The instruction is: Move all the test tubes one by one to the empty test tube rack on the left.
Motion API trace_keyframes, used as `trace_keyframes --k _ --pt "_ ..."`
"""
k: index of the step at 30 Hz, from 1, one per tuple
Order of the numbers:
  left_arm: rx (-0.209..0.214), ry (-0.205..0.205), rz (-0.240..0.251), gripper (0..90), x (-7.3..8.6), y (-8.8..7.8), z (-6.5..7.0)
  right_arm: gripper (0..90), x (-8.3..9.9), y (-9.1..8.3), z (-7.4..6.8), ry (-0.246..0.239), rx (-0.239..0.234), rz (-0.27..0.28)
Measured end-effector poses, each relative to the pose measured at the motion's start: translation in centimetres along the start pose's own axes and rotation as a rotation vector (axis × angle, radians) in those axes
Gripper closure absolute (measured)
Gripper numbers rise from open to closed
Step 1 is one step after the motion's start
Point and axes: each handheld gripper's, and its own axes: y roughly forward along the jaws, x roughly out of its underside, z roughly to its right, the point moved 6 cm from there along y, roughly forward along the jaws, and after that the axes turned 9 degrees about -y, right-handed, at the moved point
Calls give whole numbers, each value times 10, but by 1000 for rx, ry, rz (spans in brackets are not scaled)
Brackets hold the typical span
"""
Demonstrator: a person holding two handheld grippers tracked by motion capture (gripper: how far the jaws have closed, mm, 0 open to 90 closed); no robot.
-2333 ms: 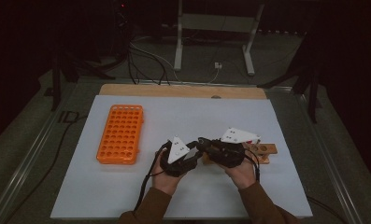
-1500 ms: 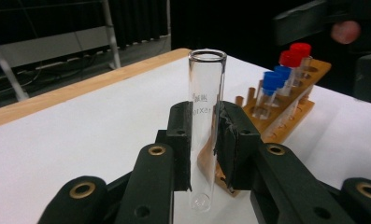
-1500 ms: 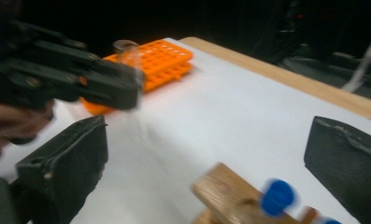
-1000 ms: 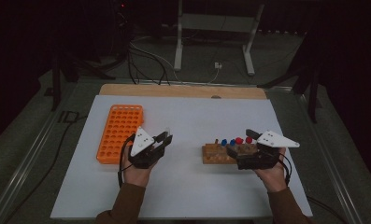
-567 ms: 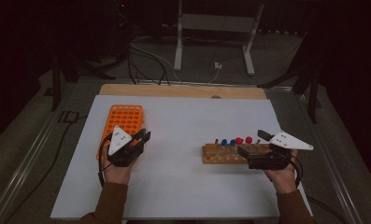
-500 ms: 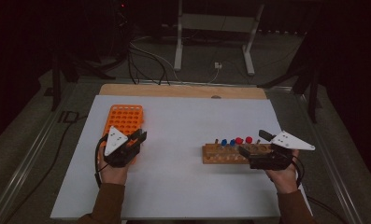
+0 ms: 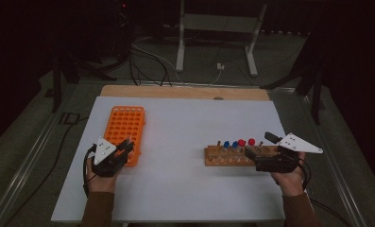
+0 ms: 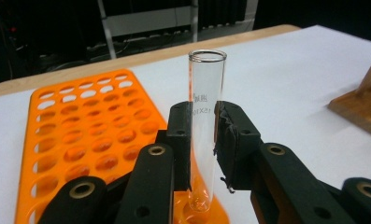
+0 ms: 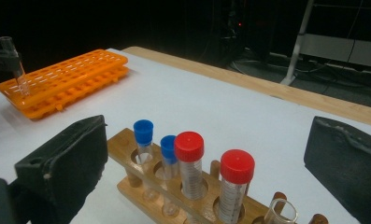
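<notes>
Left gripper (image 8: 203, 140) clamped on upright glass tube (image 8: 205, 116), its base at orange rack's (image 8: 94, 135) near corner, wooden rack (image 9: 174, 186) of capped tubes well right, right gripper (image 9: 211, 163) spread wide behind it, tube's foot partly hidden by jaws.

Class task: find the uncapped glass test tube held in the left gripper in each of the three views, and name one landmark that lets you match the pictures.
High view: the glass test tube is faint at lower left, at the orange rack's near right corner, in the left gripper.
Left gripper view: centre, upright between the fingers, its bottom at the rack's near edge.
Right gripper view: far upper left, at the rack's left end.
Shared landmark: the orange rack.
</notes>
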Motion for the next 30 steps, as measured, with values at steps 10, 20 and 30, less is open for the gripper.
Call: trace_keyframes --k 10,20,30 --pt "-24 20 -92 763 19 3 -3 0 2 -3 2 4 -1 5" --pt "-20 31 -142 767 27 3 -3 0 3 -3 2 3 -4 4" --pt "-26 42 -182 764 33 6 -3 0 3 -4 3 2 -1 7"
